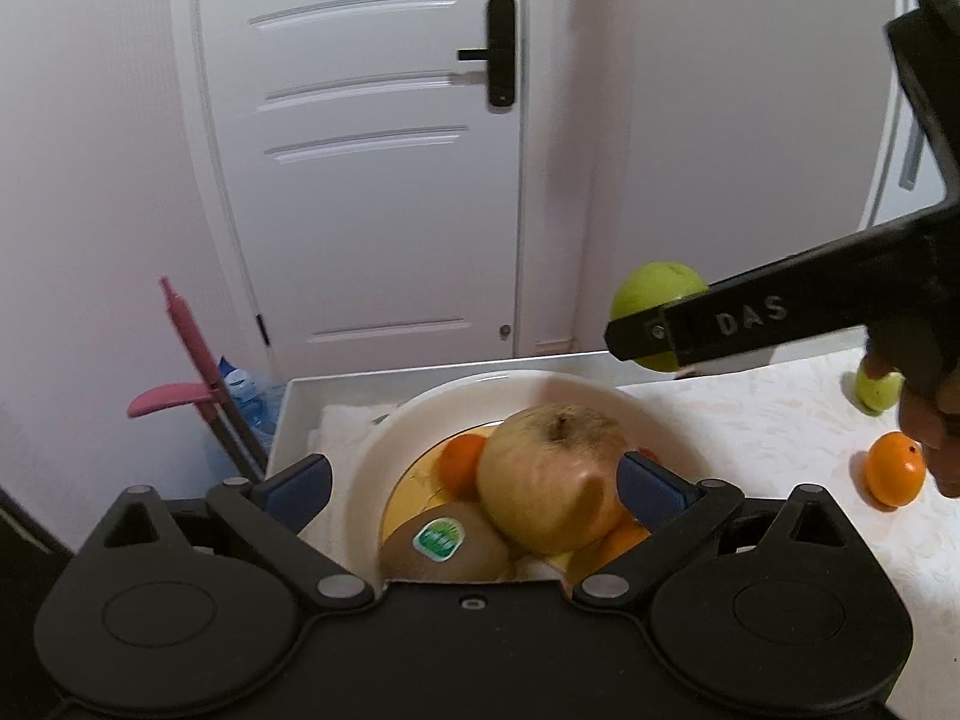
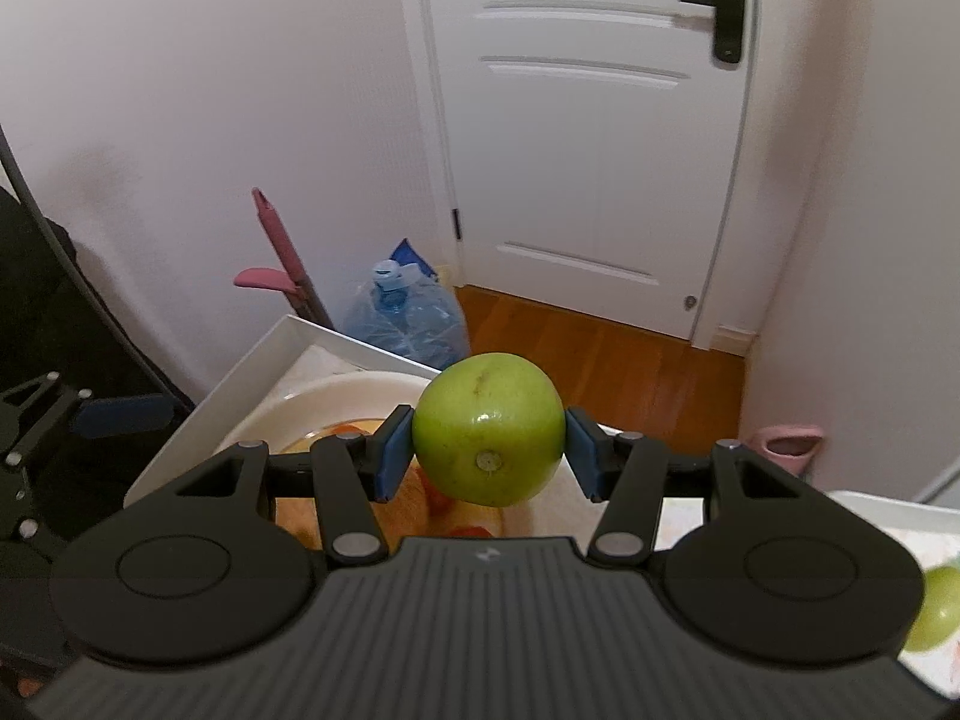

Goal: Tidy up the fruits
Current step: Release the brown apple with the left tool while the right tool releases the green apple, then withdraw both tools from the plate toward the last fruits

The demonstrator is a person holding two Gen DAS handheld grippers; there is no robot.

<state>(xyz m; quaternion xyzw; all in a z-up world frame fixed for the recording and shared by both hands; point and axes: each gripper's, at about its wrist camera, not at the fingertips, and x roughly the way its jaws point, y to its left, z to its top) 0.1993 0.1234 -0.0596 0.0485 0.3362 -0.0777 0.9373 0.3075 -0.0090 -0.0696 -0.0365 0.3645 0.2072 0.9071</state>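
A white bowl holds a big yellow-red apple, a kiwi with a green sticker and small oranges. My left gripper is open, its pads apart on either side of the apple, right over the bowl. My right gripper is shut on a green apple and holds it in the air above the bowl's far right rim. The same green apple and right gripper show in the left wrist view.
The bowl sits in a white tray at the table's left end. A second green fruit and an orange lie on the patterned tabletop to the right. Beyond the table are a water jug, a pink tool and a door.
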